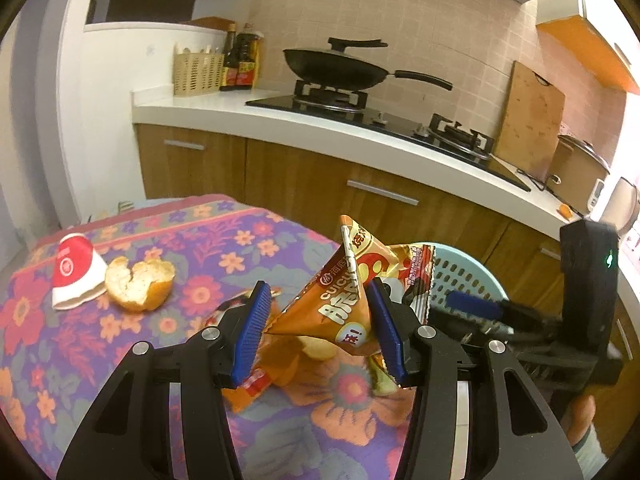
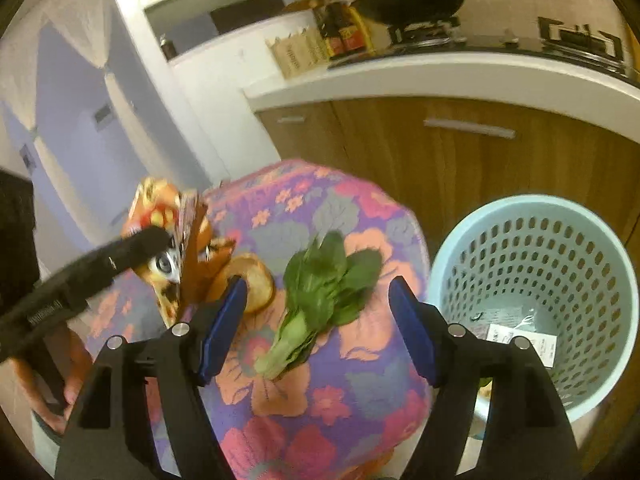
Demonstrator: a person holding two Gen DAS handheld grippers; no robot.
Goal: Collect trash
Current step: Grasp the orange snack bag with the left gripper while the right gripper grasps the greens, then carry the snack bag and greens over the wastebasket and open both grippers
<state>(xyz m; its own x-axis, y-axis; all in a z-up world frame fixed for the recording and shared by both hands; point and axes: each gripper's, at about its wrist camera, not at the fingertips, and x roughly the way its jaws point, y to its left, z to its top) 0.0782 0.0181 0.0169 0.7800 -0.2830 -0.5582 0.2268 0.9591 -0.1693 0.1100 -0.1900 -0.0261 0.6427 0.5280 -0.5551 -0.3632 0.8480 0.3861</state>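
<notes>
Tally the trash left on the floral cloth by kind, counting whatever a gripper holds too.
Snack bag: 1
Orange peel: 2
Paper cup: 1
Leafy green: 1
Total: 5

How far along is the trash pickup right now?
Done: white paper scraps lie in the blue basket. In hand: the left gripper clamps an orange snack bag; the right gripper is open over the bok choy. Left: crushed paper cup, two orange peels.
</notes>
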